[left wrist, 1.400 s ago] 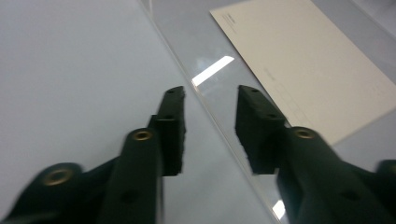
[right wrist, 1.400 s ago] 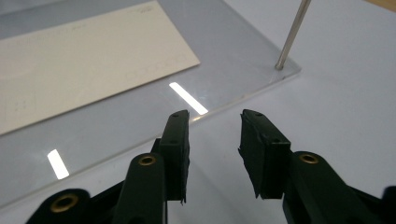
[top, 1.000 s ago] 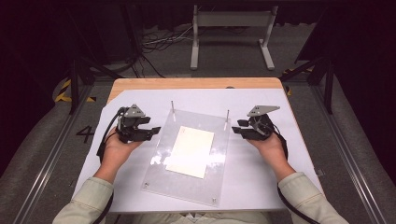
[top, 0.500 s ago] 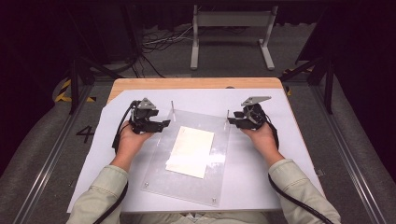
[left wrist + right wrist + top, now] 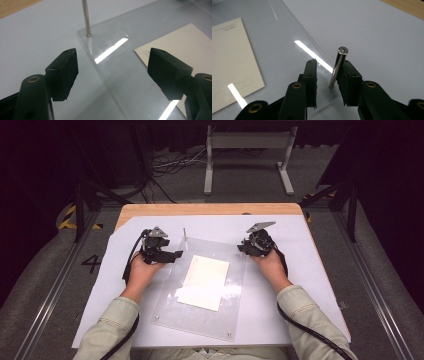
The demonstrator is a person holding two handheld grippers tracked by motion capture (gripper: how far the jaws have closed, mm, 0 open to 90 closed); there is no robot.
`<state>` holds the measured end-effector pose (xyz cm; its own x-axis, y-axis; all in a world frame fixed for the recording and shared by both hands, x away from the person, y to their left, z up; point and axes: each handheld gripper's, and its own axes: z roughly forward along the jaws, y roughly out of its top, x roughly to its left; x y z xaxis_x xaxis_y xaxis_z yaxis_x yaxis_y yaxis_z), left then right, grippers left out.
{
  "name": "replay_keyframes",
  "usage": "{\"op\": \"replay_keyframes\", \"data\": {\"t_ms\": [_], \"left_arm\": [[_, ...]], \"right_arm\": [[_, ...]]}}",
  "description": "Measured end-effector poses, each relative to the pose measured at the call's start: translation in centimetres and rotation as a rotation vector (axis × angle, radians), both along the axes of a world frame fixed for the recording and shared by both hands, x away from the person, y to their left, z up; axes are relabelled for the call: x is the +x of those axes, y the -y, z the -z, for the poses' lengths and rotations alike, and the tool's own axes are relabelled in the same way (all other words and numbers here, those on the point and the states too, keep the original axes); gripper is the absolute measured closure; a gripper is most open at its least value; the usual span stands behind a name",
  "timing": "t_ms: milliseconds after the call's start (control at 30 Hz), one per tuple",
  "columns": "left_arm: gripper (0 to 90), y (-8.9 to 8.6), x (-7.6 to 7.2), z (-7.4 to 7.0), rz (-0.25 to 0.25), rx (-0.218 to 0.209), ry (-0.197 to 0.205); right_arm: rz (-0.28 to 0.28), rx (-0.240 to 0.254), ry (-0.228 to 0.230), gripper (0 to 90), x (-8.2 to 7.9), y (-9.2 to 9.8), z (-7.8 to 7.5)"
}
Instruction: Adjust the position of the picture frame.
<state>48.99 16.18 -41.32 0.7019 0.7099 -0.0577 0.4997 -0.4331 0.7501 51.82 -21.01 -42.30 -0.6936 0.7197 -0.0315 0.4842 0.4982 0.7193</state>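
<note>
Currently the right tool [image 5: 325, 75] has been closing around the far-right steel post [image 5: 338, 67] of the clear acrylic plate [image 5: 200, 315]; one pad touches it, the other stands off, so no grip yet. Left tool [image 5: 112, 72], jaws just opened wide and empty, straddles the plate's edge short of the far-left post [image 5: 85, 17]. Cream card [image 5: 204, 281] lies on the plate, mid-worktop [image 5: 310, 285]. Judgement: approach done; grasping both posts remains.

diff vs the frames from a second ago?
Both hands moved up the table to the clear acrylic plate's far corners. Left gripper jaws have just opened, near its post. Right gripper jaws have just been closing around its post. Plate and card unmoved.
</note>
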Motion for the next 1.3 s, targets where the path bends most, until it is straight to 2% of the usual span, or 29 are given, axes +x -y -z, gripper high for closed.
{"op": "replay_keyframes", "data": {"t_ms": [133,233,400,567,767,967,1167,1300], "left_arm": [[25.0,0.0,0.0,0.2,-0.002,0.005,-0.014],[26.3,-0.2,-0.1,0.4,0.002,0.006,-0.029],[33.9,-0.8,-0.3,0.4,0.003,0.005,-0.045],[35.4,-0.5,0.0,0.1,-0.011,-0.006,-0.054],[32.3,0.8,0.5,-0.2,-0.010,0.023,-0.022],[32.4,2.4,2.2,-0.7,-0.030,0.044,0.001],[31.8,4.2,3.8,-0.4,-0.024,0.065,0.035],[32.6,4.8,4.6,0.1,-0.011,0.076,0.038]], "right_arm": [[0.023,-0.007,-0.006,75.2,0.3,-0.3,0.2],[0.041,-0.017,0.005,84.5,0.5,-0.3,0.2],[0.040,-0.012,-0.006,85.2,0.6,-0.2,0.1],[0.043,0.004,-0.017,85.4,0.7,-0.1,0.1],[0.024,0.026,-0.035,85.5,0.8,0.3,0.1],[0.009,0.033,-0.035,85.5,0.6,0.4,0.1],[0.003,0.031,-0.035,85.5,0.5,0.5,0.1],[0.000,0.031,-0.035,85.5,0.4,0.6,0.1]]}}
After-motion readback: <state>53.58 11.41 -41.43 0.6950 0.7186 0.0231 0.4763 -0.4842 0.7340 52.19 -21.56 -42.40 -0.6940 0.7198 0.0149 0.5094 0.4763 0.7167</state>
